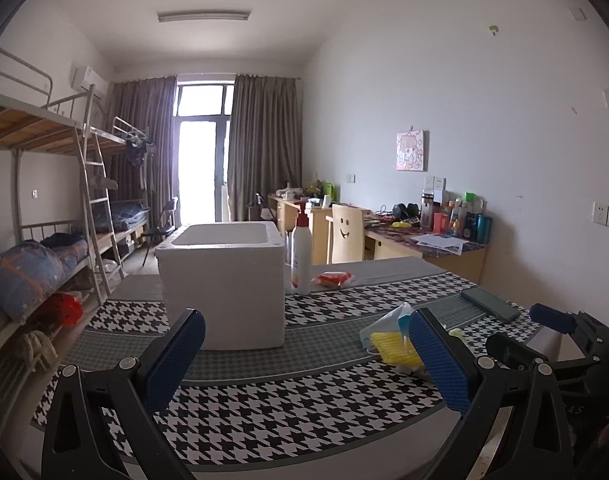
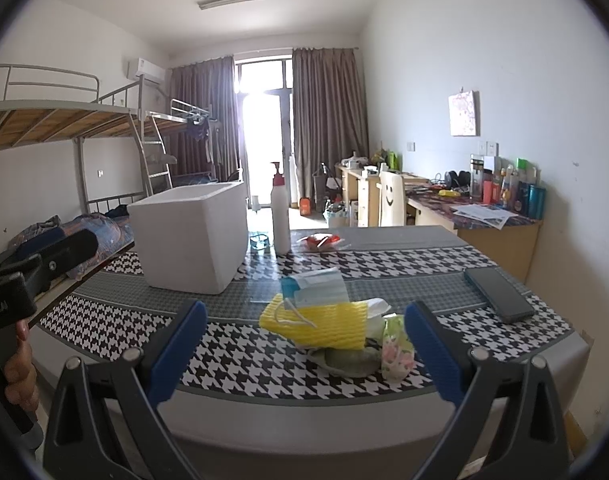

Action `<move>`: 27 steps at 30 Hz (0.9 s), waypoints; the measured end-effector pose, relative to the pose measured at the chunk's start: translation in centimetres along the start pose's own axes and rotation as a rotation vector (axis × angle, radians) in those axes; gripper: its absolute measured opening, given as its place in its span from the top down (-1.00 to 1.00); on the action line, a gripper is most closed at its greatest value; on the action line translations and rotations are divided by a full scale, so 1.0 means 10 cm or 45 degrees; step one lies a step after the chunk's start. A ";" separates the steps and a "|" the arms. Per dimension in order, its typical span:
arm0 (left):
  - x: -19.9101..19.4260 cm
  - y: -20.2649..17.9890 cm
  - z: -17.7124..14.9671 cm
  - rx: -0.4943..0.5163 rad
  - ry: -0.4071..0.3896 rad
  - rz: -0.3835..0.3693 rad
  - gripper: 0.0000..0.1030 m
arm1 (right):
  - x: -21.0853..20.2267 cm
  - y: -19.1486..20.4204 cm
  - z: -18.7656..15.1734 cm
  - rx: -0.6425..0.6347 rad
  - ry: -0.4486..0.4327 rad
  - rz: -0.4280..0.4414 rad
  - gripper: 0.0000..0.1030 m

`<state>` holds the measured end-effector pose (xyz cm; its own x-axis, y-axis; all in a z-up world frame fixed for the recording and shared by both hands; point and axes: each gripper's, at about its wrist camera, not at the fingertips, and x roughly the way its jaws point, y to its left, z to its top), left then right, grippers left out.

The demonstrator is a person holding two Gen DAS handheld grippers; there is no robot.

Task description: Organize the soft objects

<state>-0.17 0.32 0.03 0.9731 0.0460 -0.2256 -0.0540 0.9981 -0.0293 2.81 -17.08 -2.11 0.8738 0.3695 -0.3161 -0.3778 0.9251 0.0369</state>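
Note:
A pile of soft things lies near the table's front edge: a yellow foam net (image 2: 320,320), a blue face mask (image 2: 316,286) on top of it, a floral packet (image 2: 396,346) and a grey-green cloth (image 2: 348,360). My right gripper (image 2: 304,356) is open just in front of the pile, nothing between its fingers. In the left wrist view the yellow foam net (image 1: 392,350) sits beside the right finger. My left gripper (image 1: 304,360) is open and empty, facing the white foam box (image 1: 224,276). The white foam box (image 2: 192,236) stands open-topped at the left.
A white pump bottle (image 2: 281,216) and a red packet (image 2: 320,242) stand behind the pile. A dark phone (image 2: 498,294) lies at the right. The houndstooth tablecloth (image 2: 244,340) covers the table. Bunk beds are at the left, a cluttered desk along the right wall.

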 end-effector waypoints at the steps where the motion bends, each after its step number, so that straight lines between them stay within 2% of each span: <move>1: 0.00 -0.01 0.00 0.006 0.001 -0.001 -0.98 | 0.00 0.00 0.00 0.000 0.000 -0.001 -0.95; 15: 0.06 0.04 0.01 -0.010 0.020 0.039 -0.98 | 0.01 0.01 0.01 -0.008 0.001 -0.012 -0.95; 27: 0.23 0.03 0.04 0.006 0.036 0.007 -0.98 | 0.20 -0.03 0.02 -0.012 0.041 -0.023 -0.95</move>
<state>2.13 0.78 -0.15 0.9662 0.0503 -0.2529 -0.0580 0.9980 -0.0232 4.71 -16.63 -2.58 0.8702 0.3497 -0.3471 -0.3652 0.9307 0.0220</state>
